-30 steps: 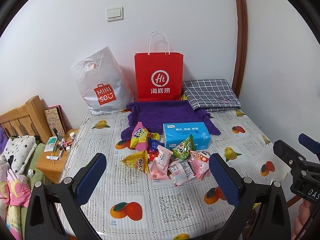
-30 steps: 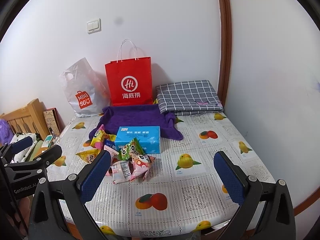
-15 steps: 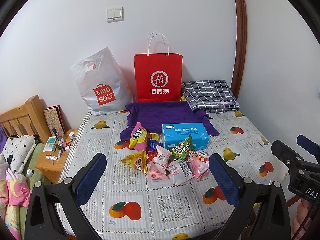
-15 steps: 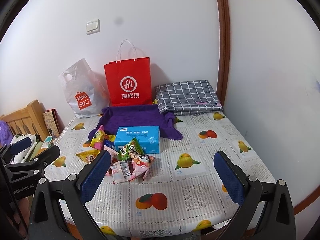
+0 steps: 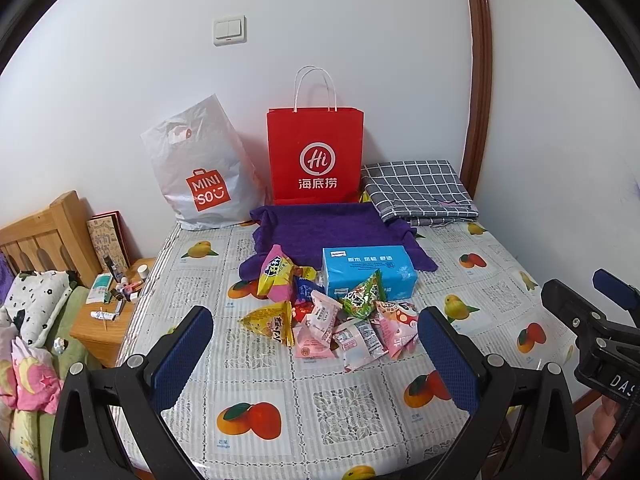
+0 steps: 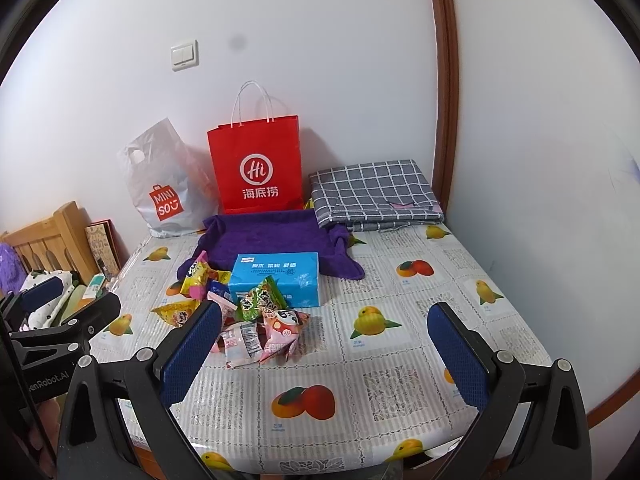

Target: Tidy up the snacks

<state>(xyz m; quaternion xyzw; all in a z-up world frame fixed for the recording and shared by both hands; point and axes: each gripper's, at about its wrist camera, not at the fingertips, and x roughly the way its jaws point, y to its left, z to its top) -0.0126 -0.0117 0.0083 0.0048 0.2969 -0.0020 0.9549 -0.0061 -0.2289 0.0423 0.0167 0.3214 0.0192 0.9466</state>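
A heap of snack packets [image 5: 328, 316] [image 6: 256, 320] in pink, yellow and green lies mid-table on a fruit-print tablecloth [image 5: 256, 384]. A blue tissue pack [image 5: 368, 272] [image 6: 276, 276] sits just behind the heap, with a purple cloth [image 5: 324, 232] [image 6: 268, 236] behind that. My left gripper [image 5: 316, 348] hovers open over the near part of the table, short of the heap. My right gripper [image 6: 324, 344] is open too, hanging to the right of the heap. Neither holds anything.
A red paper bag [image 5: 316, 156] and a white plastic bag [image 5: 204, 176] stand against the back wall. A folded checked cloth [image 5: 416, 192] lies at the back right. Left of the table are a small cluttered nightstand [image 5: 112, 304] and a bed [image 5: 28, 320].
Both views have shifted slightly; the grippers have drifted a little and stayed open. Nothing on the table has moved.
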